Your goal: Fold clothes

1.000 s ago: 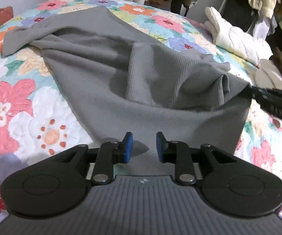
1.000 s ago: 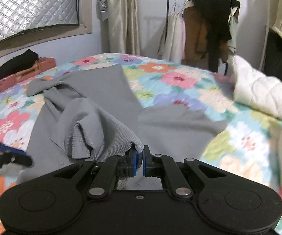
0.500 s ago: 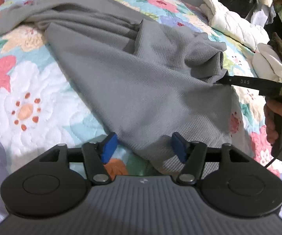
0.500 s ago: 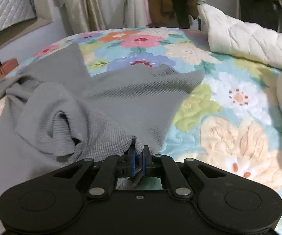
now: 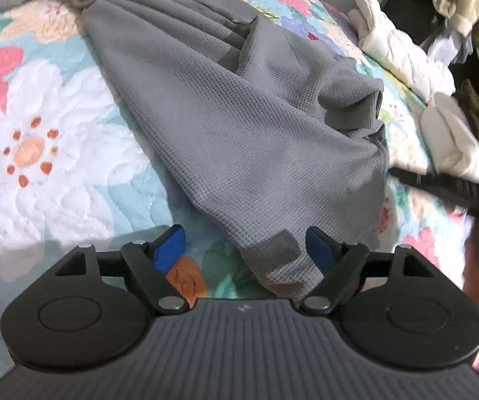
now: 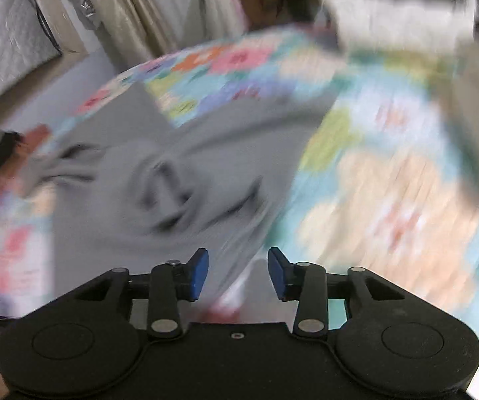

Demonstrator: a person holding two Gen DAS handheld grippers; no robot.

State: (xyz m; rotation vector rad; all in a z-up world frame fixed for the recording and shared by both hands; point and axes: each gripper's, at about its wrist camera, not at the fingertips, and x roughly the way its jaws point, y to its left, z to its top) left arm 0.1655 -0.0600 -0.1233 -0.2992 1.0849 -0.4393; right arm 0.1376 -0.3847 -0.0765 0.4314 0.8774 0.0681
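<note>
Both handheld grippers with jaws spread.

The black left gripper with blue pads (image 5: 245,246) points forward and down, its fingers wide apart. The black right gripper with blue pads (image 6: 238,273) has its fingers parted less widely; its view is motion-blurred, and its dark body shows at the right edge of the left view.

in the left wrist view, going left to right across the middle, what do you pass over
White flower on the floral quilt → gray garment → black finger of the right gripper → white clothing at the bed's right edge.
</note>
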